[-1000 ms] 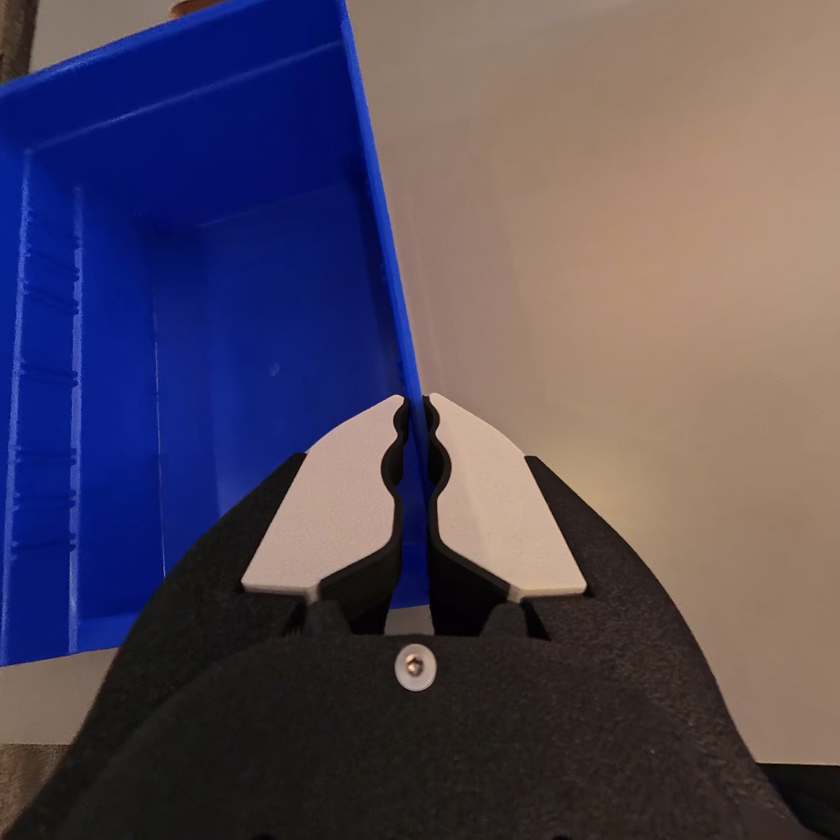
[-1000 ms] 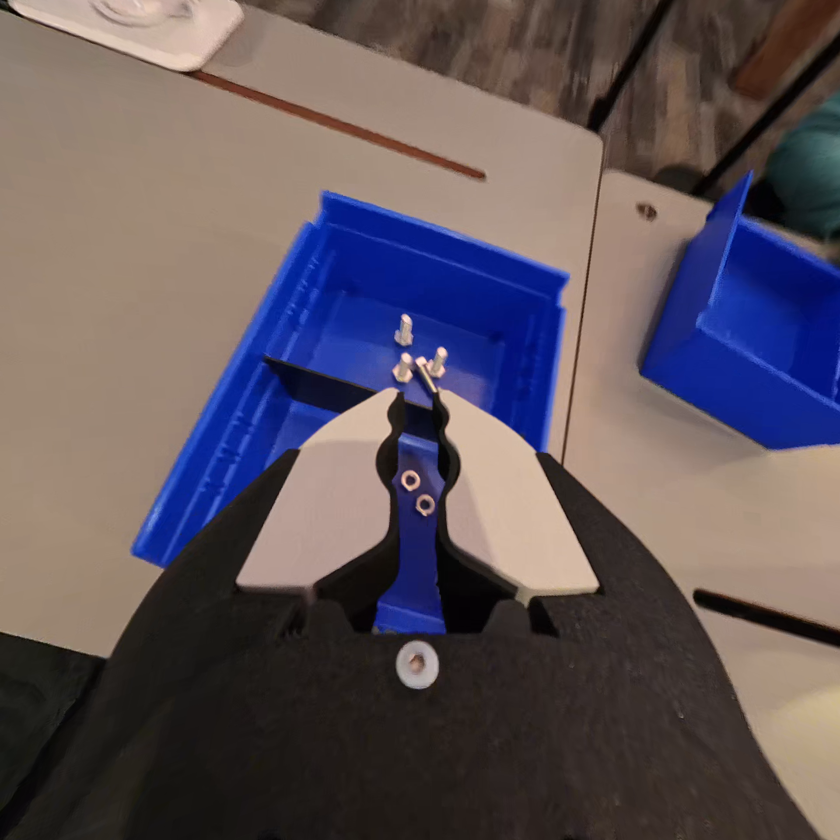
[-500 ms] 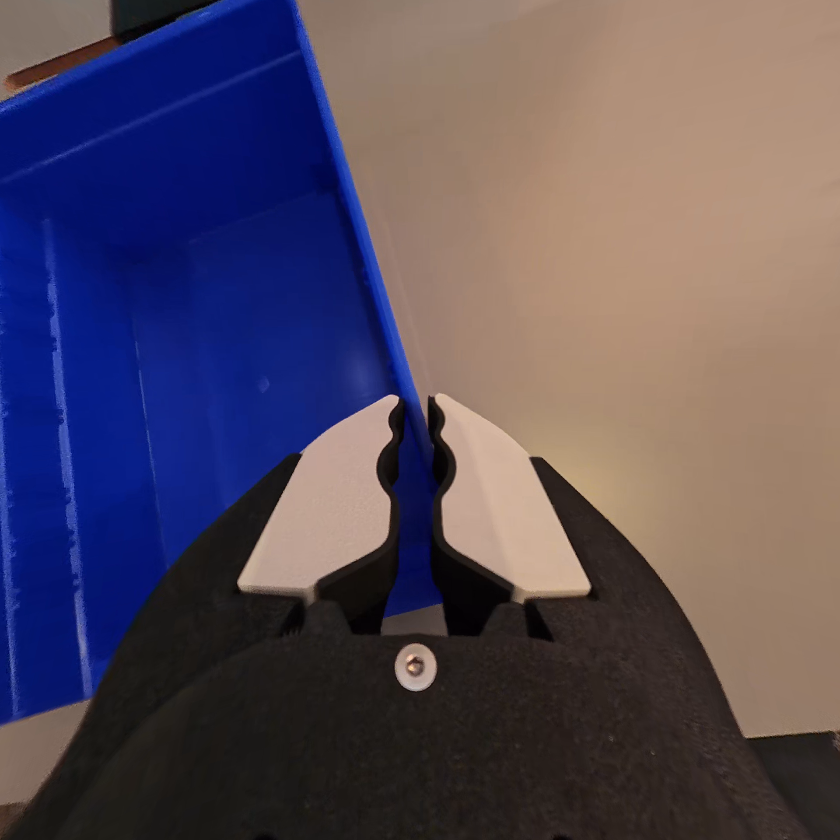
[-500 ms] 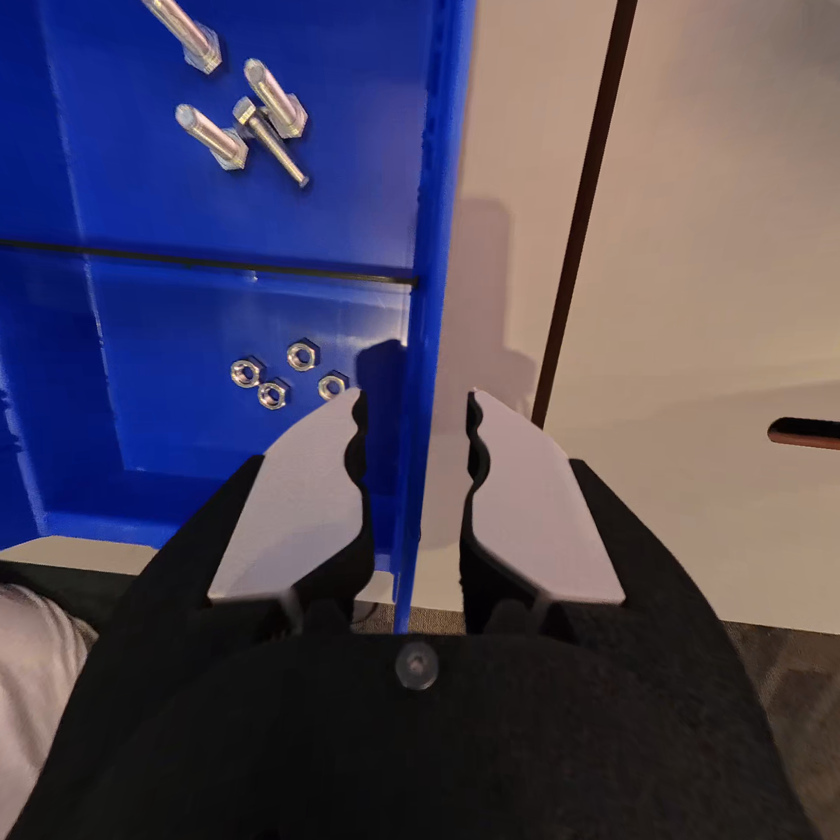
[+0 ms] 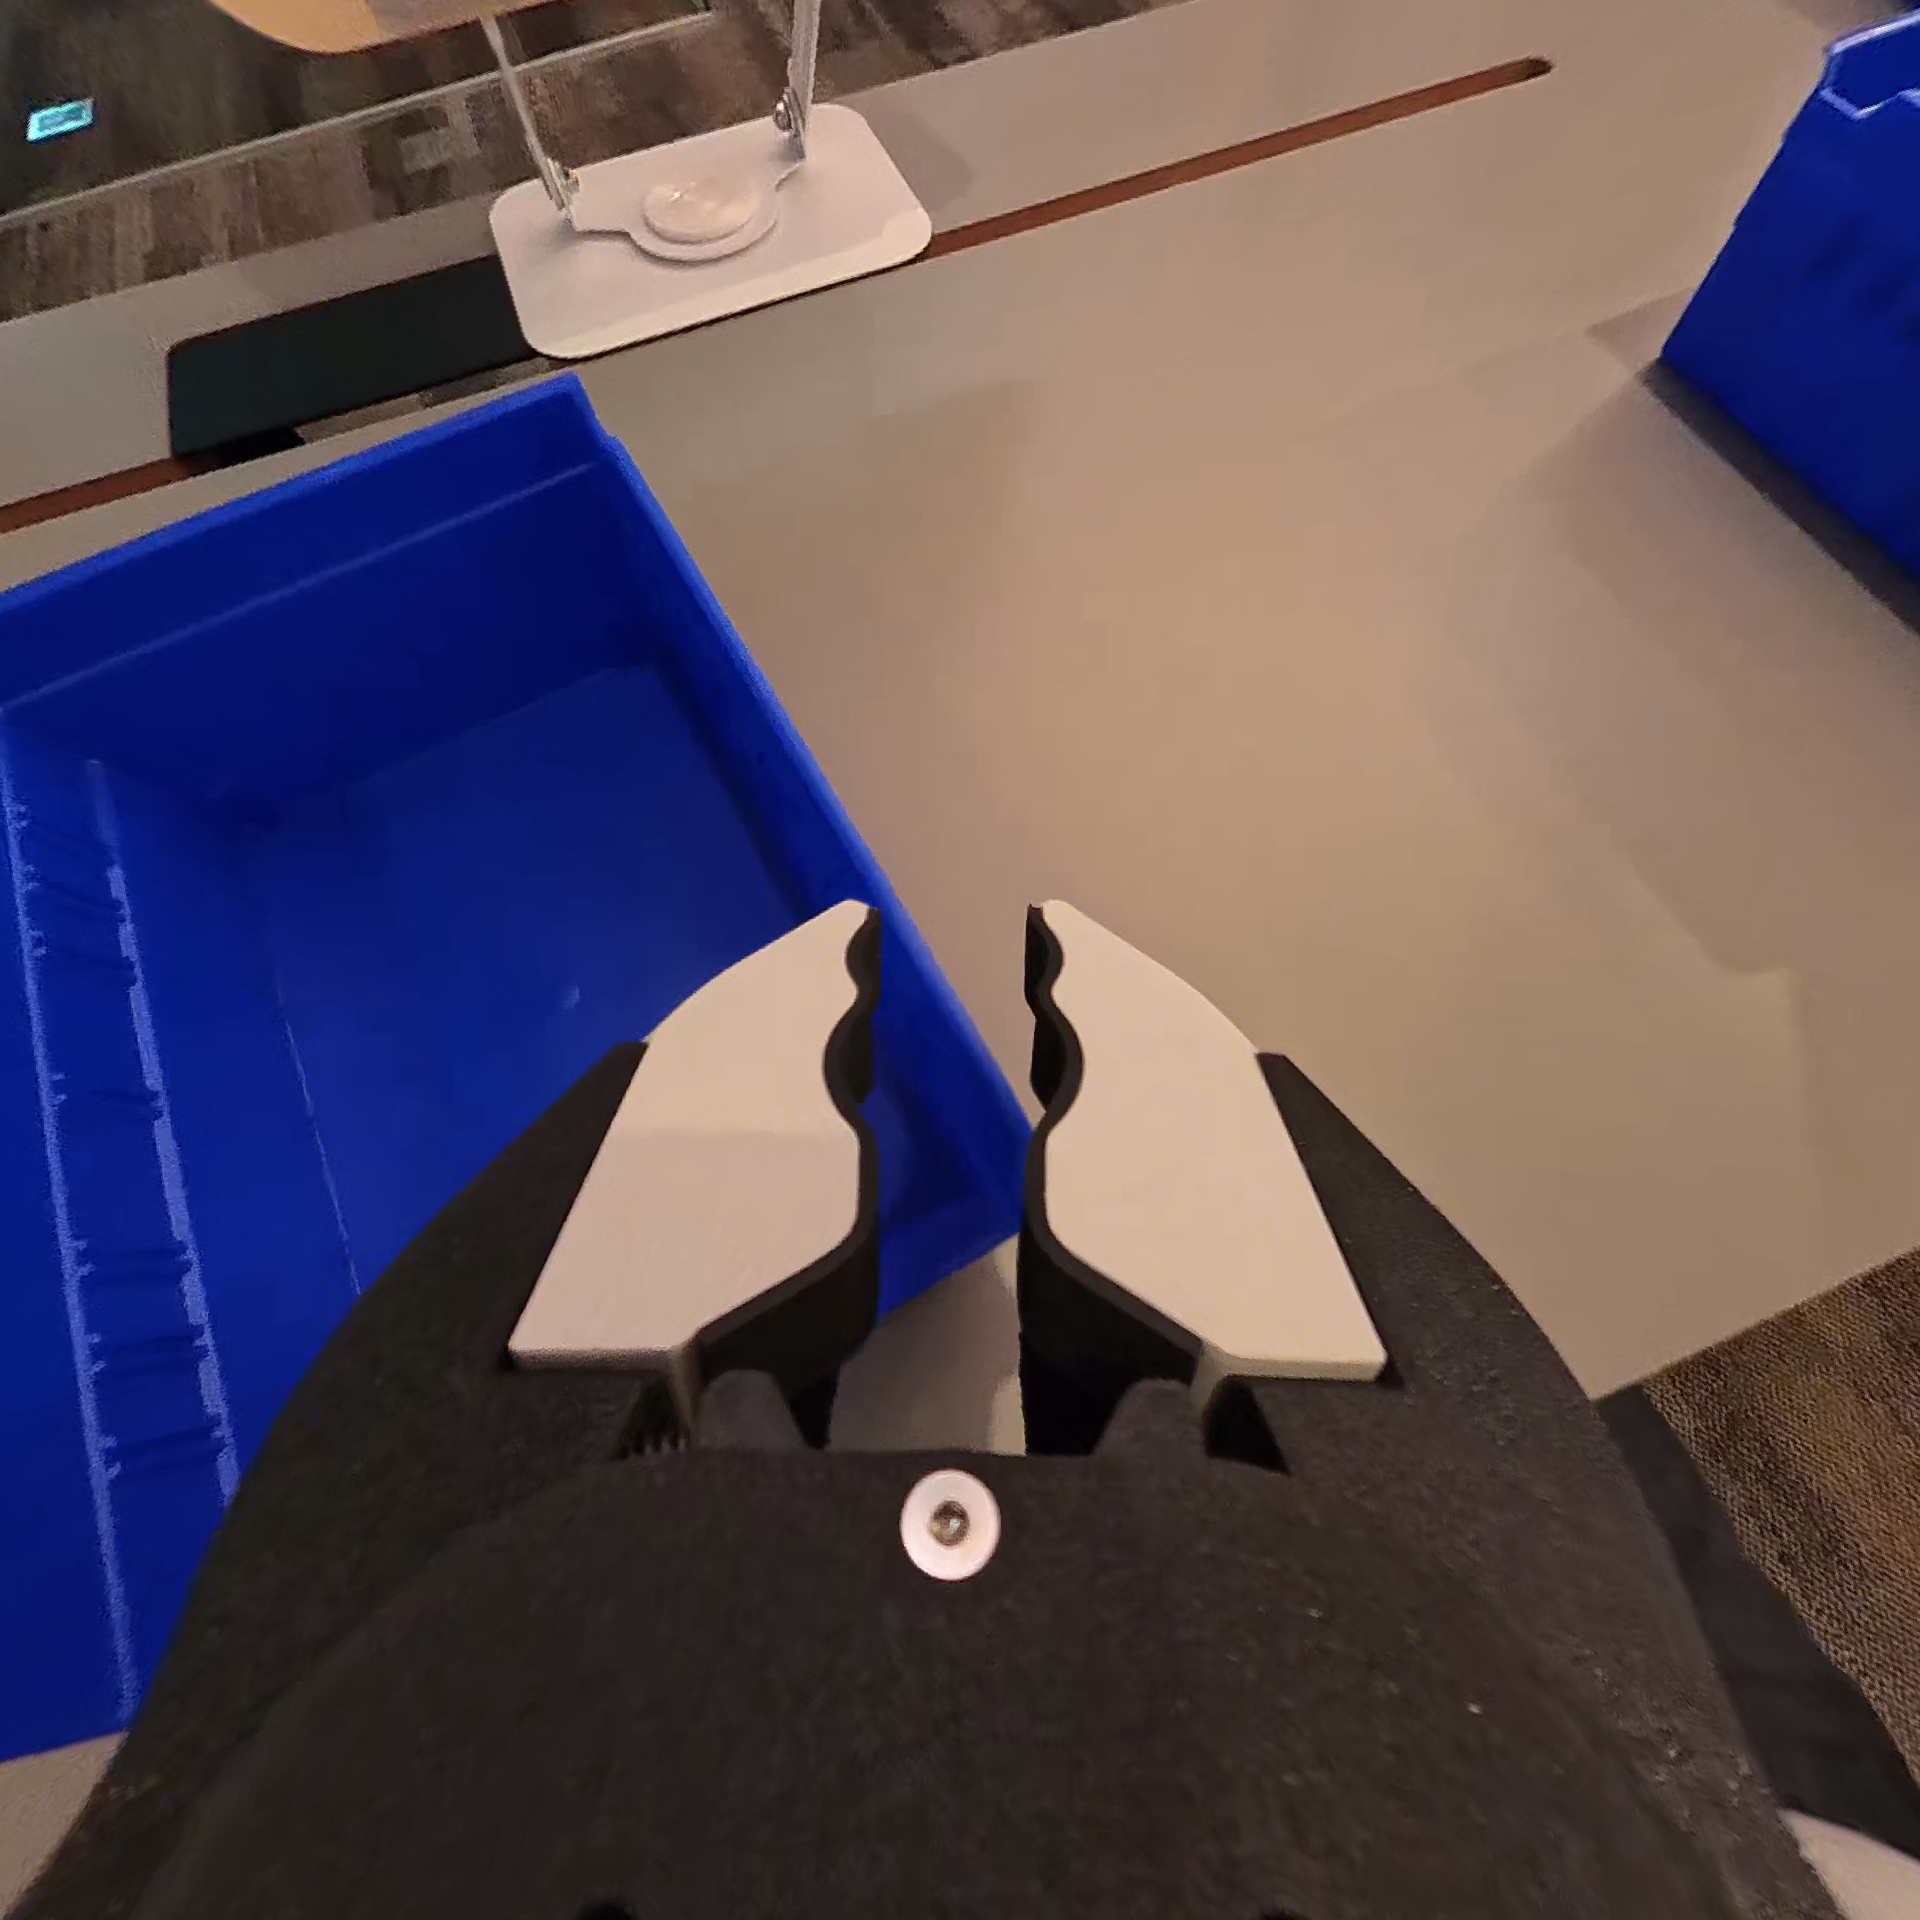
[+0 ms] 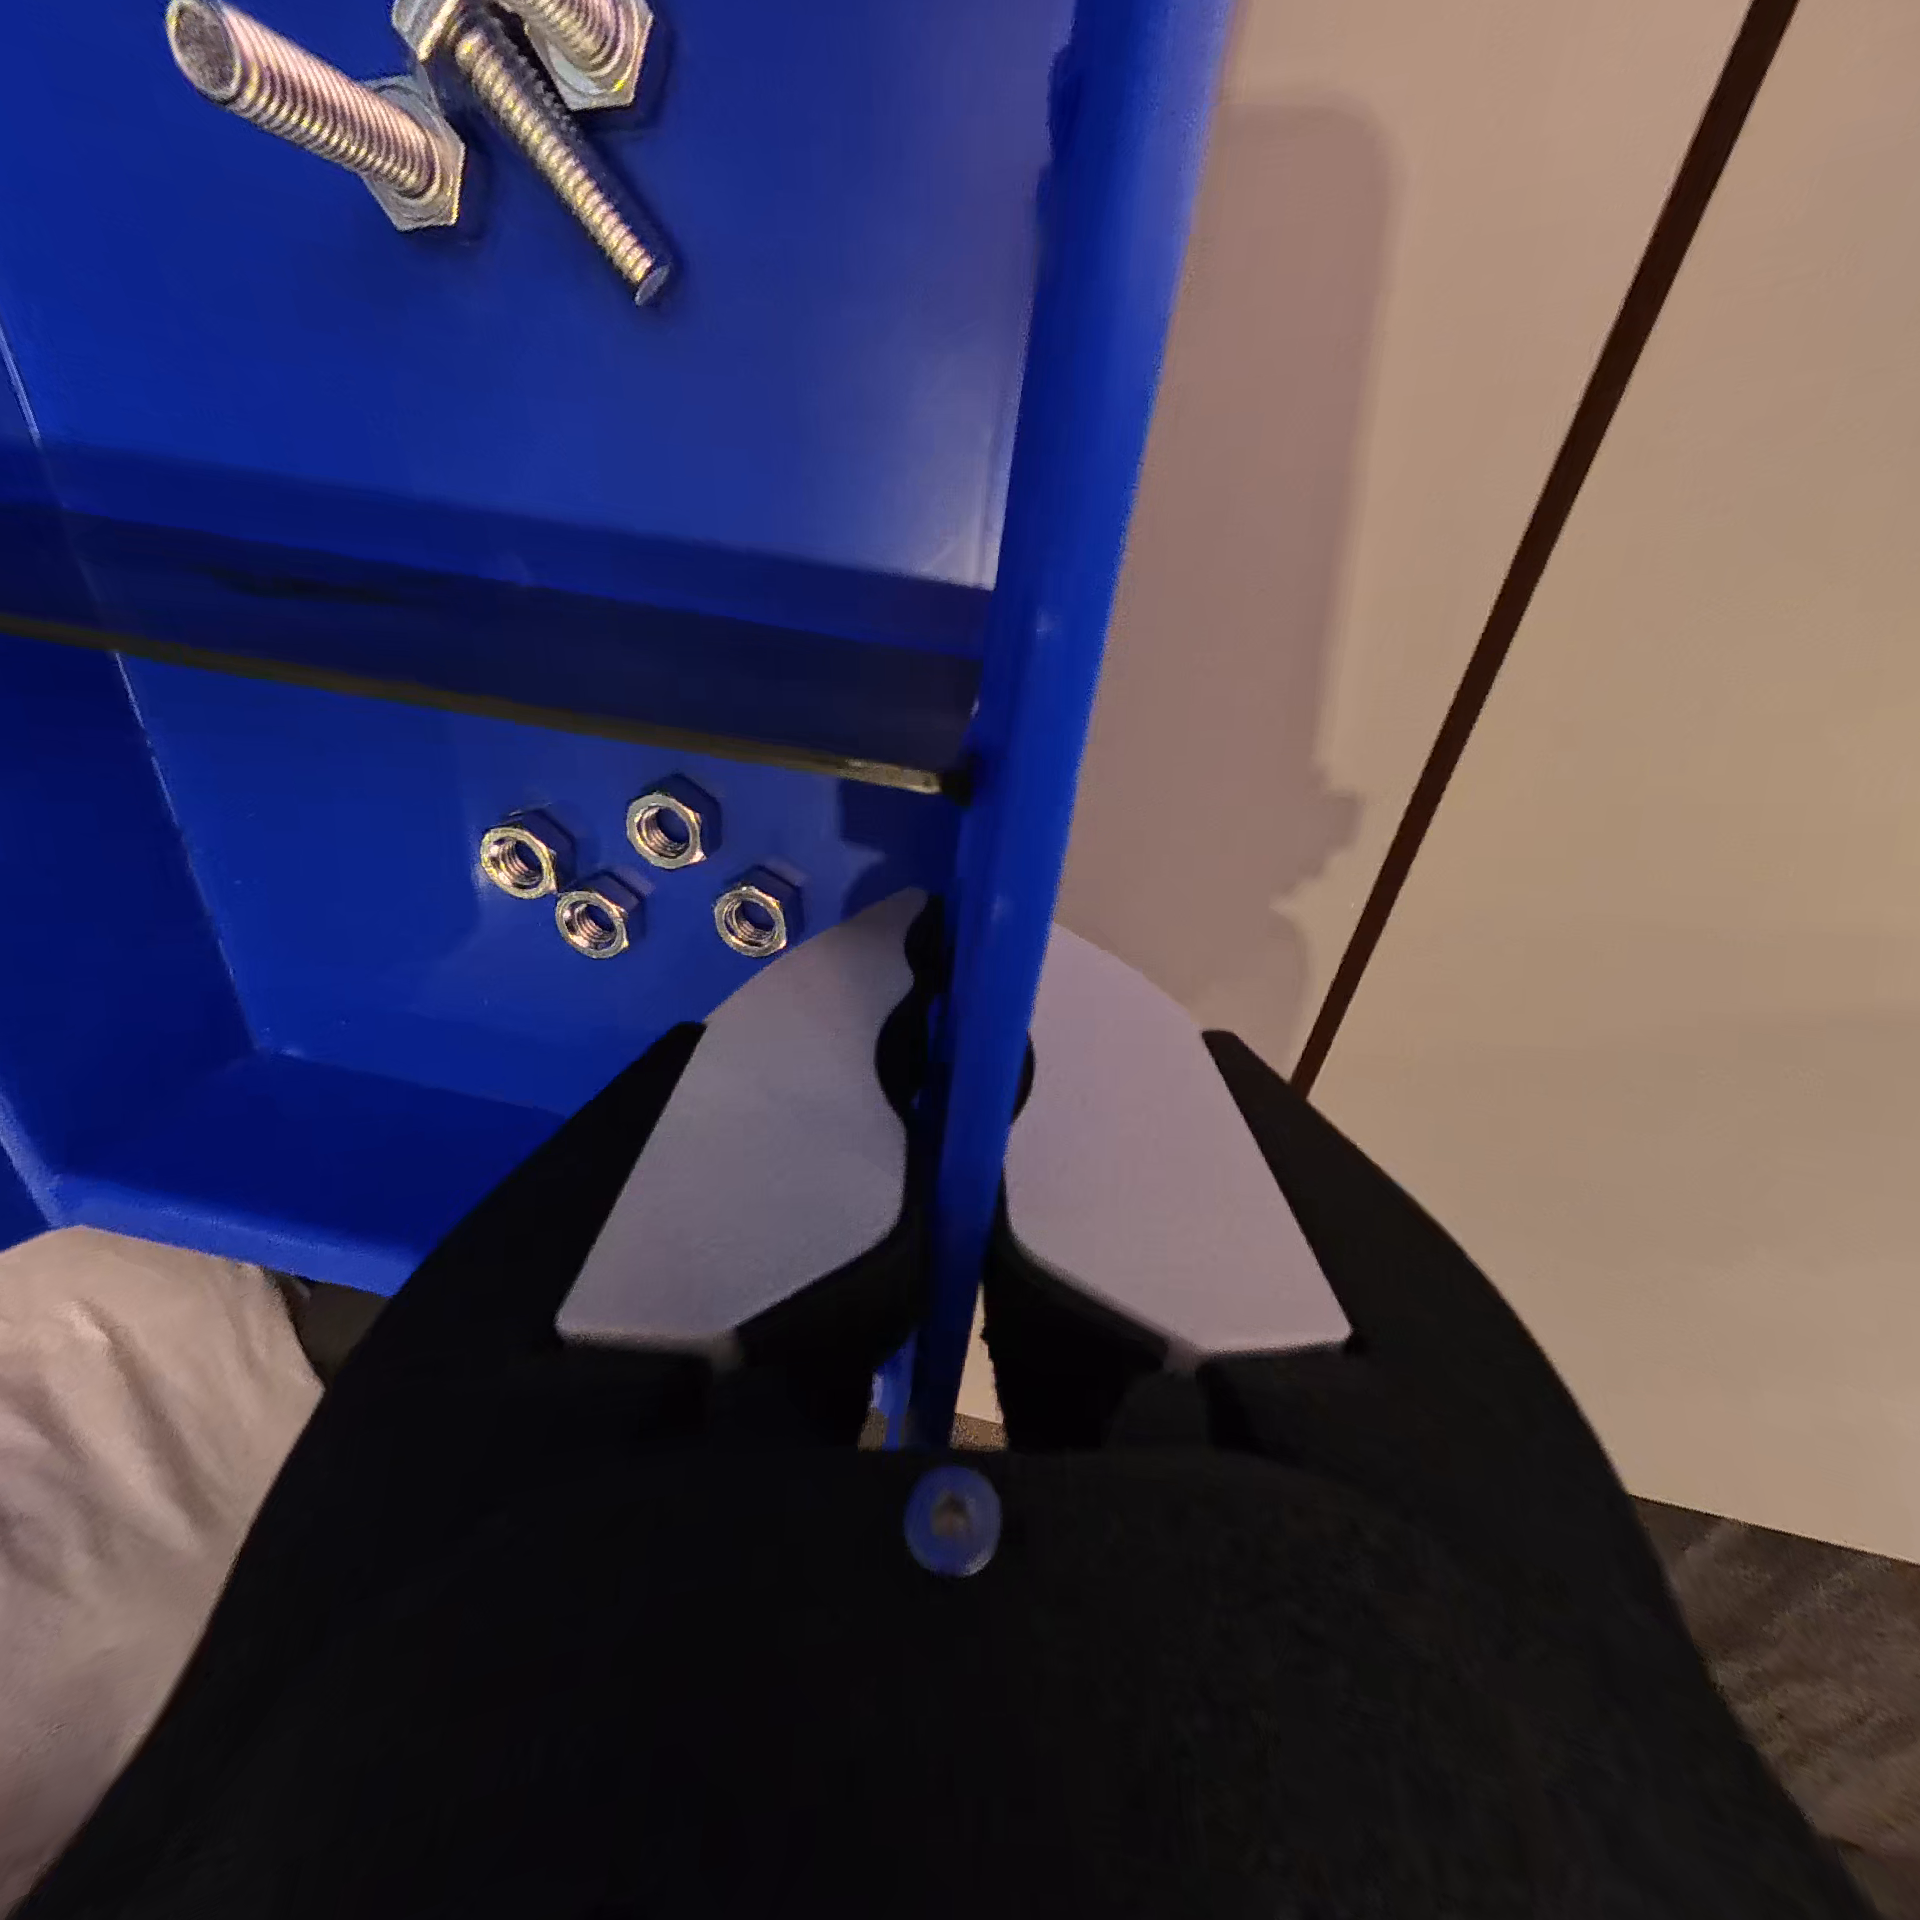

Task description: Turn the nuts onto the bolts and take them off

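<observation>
In the left wrist view my left gripper [image 5: 951, 914] is open, its jaws straddling the right wall of an empty blue bin [image 5: 416, 935] without pressing on it. In the right wrist view my right gripper [image 6: 977, 935] is shut on the right wall [image 6: 1049, 623] of a divided blue bin. Several silver nuts [image 6: 634, 883] lie in its near compartment, just left of my left finger [image 6: 810, 1091]. Several silver bolts [image 6: 416, 135] lie in the far compartment, beyond a dark divider [image 6: 468, 675].
The grey table [image 5: 1247, 623] stretches to the right of the empty bin. Another blue bin [image 5: 1818, 312] sits at the far right, and a white stand base [image 5: 707, 239] at the back. A dark seam [image 6: 1558, 520] runs through the table. Grey cloth [image 6: 104, 1403] shows at lower left. The grippers' ends are close to 60 cm from one another.
My left gripper opened, let go of the empty bin's wall and drew back upward. My right gripper came down over the divided bin's right wall, opened wide, then shut on it.
</observation>
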Tool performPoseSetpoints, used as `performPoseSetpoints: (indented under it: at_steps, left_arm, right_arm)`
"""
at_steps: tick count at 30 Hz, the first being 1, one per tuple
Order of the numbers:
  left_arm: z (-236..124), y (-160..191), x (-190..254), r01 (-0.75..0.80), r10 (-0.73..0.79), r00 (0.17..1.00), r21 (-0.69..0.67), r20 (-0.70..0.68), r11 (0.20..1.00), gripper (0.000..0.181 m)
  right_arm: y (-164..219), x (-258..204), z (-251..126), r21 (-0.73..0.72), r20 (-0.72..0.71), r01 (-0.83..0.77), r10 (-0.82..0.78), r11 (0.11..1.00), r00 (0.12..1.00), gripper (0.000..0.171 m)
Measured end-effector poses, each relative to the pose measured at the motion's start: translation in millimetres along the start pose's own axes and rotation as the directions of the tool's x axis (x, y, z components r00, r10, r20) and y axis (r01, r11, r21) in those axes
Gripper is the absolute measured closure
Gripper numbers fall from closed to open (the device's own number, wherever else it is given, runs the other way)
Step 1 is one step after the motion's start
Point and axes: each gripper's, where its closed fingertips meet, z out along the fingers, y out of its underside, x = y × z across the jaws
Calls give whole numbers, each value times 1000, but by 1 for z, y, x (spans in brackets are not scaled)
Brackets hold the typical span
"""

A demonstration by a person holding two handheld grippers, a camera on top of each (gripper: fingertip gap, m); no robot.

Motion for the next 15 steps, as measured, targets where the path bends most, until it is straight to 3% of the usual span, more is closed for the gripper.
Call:
performPoseSetpoints:
  at_steps: [15]
  left_arm:
    - [-78,27,-75,51,-57,998,132,39,990,158]
  right_arm:
    - [-2,-13,-14,10,-63,-122,123,992,990,168]
